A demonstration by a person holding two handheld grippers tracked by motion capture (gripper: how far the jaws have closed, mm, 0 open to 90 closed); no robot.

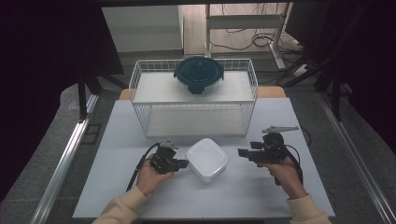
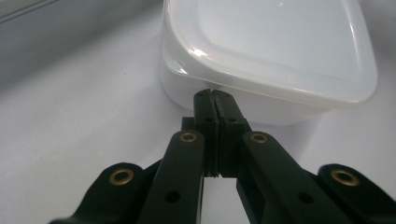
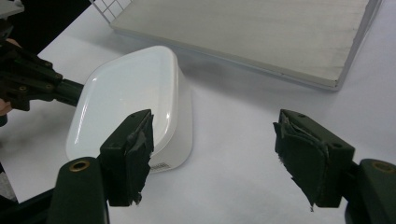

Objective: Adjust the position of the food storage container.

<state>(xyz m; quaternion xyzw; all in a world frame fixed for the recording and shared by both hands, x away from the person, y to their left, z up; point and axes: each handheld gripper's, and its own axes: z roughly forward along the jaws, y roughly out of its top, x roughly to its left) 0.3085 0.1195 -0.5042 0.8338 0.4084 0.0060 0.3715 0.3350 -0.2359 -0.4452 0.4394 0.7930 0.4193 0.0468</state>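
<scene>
A white surface (image 1: pixel 243 196) seen from above, with 2 hands reaching in from its near edge. Toward the near left, the left hand (image 1: pixel 148 176) holds the left claw (image 1: pixel 184 164), its jaws pressed fully together with nothing between them. In the left gripper view the closed tips sit right at the side wall of a white lidded container (image 2: pixel 280 56), just under the rim of its lid; whether they touch it is hard to tell.

That white lidded container (image 1: pixel 207 159), square with rounded corners, rests on the surface near the middle, slightly toward the near edge, between the 2 claws.

Behind it, toward the far edge, stands a white wire basket (image 1: pixel 140 77) with a pale board on top. On that board sits 1 round container with a dark blue lid (image 1: pixel 199 72).

To the right, the right hand (image 1: pixel 286 172) holds the right claw (image 1: pixel 243 152) above the surface, pointing left at the white container but apart from it. Its jaws stand wide and empty.
</scene>
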